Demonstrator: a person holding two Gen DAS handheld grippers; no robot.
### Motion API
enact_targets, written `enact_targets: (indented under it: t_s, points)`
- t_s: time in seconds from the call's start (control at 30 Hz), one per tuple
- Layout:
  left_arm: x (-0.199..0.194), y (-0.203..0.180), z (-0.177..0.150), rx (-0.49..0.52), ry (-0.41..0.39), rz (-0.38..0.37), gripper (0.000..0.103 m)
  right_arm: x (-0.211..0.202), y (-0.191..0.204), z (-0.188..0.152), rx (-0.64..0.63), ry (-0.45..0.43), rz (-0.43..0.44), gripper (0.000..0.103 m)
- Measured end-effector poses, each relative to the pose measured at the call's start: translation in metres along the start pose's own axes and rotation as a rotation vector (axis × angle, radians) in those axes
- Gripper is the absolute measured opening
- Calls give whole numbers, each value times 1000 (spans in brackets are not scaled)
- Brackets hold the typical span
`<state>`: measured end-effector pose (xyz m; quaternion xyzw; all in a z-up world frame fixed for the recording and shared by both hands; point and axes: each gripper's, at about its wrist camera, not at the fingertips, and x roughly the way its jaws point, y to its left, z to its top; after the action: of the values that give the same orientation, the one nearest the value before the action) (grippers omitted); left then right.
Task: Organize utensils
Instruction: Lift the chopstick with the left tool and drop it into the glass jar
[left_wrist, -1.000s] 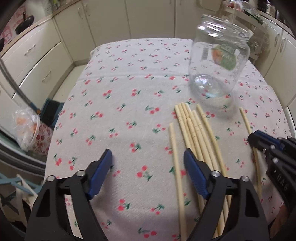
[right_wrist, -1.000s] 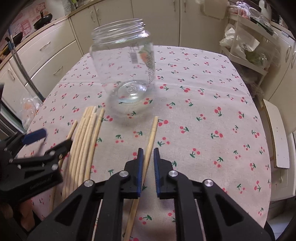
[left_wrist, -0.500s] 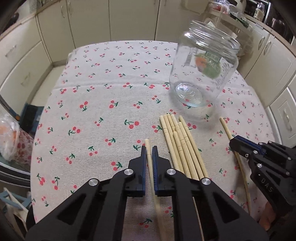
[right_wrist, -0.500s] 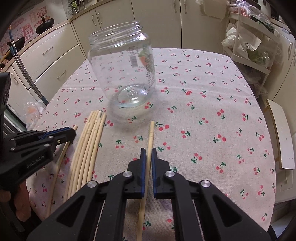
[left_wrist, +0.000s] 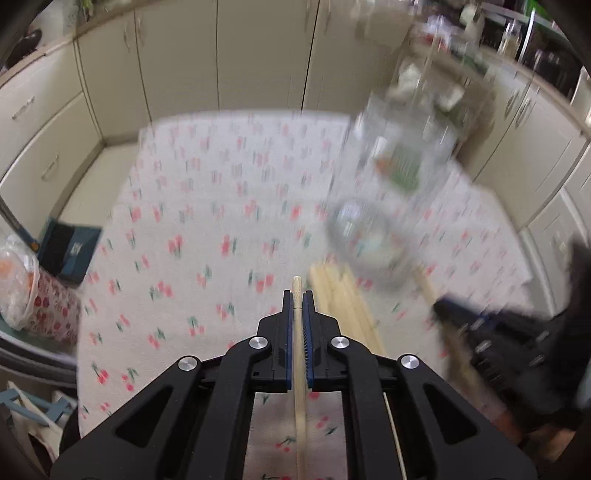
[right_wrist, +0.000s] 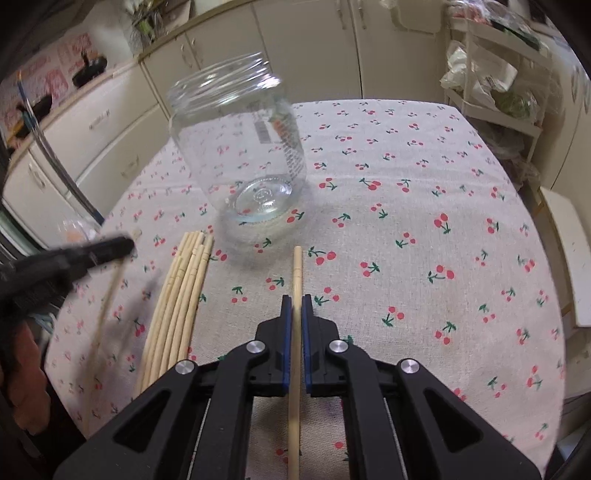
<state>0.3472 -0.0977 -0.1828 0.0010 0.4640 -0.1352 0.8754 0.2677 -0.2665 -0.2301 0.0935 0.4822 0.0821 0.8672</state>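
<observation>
A single chopstick (left_wrist: 297, 373) is clamped between the closed jaws of the left gripper (left_wrist: 297, 300), and another chopstick (right_wrist: 295, 332) by the right gripper (right_wrist: 296, 303); the bundle of chopsticks (right_wrist: 176, 299) is lying just before the glass jar (right_wrist: 242, 147), between both

A clear glass jar (right_wrist: 240, 147) stands open and empty on the table, a bundle of pale wooden chopsticks (right_wrist: 177, 295) lying just before it, while single chopsticks sit pinched in the left claw (left_wrist: 297, 295) and right claw (right_wrist: 296, 299)
</observation>
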Motion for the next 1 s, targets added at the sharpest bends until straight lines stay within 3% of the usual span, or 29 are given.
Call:
enact_targets:
  t_s: [0.23,0.47,0.77,1.0]
  points:
    - [-56,-2,61,-98,-285,-106,5,-2,-9,-5,70,-35,53,6]
    - [-89,-20,110,-130,-475,-196,5,-2,-11,-5,82,-39,66,6]
    - [-81,-36,160,-177,-615,-203,5,-1,-13,-4,89,-41,74,6]
    - [-63,-47,176,-177,-717,-96,5,0,-14,-3,96,-39,80,6]
